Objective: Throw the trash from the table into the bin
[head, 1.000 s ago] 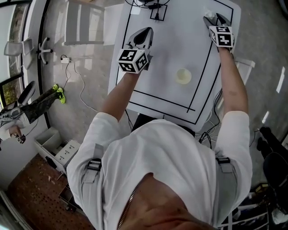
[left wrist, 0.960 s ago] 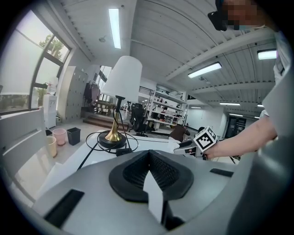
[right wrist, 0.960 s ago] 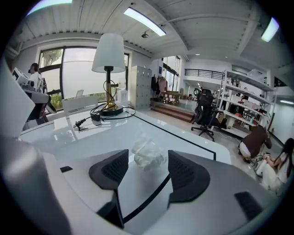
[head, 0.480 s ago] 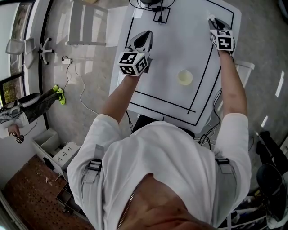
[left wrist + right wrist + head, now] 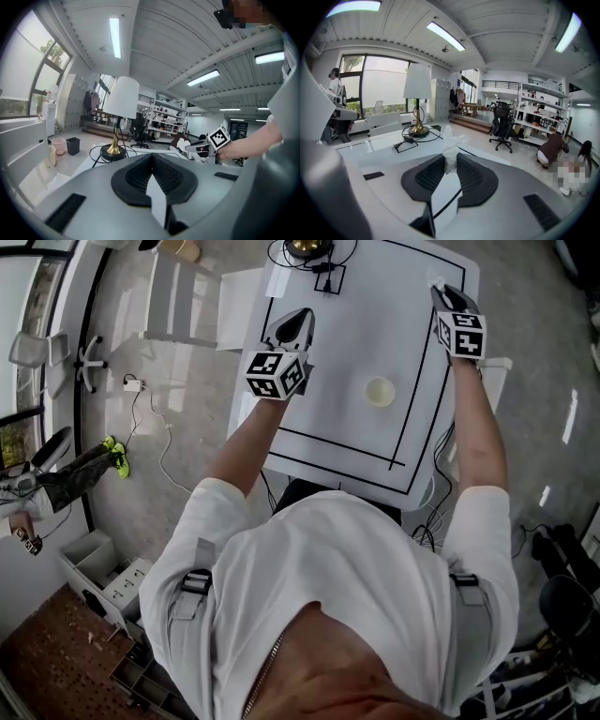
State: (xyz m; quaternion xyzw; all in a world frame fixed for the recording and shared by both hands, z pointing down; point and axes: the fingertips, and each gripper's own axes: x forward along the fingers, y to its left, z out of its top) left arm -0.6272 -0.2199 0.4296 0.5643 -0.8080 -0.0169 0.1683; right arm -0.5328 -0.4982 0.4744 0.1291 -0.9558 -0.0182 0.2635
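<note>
A crumpled white tissue is pinched between the jaws of my right gripper, which have just been closing on it. It hangs above the far right corner of the white table; from the head view the tissue sticks out past the right gripper. My left gripper hovers shut and empty over the table's left side; its jaws meet with nothing between them. A pale round disc lies on the table between the grippers. Small bins stand on the floor far left.
A gold-based lamp with a white shade stands at the table's far end, its black cable looping over the top. A black line frames the tabletop. A white bench stands left of the table. Shelves and office chairs fill the room beyond.
The right gripper's jaws, open around the tissue a second ago, have shut on it and lifted it off the table. The left gripper has risen a little, still shut.
</note>
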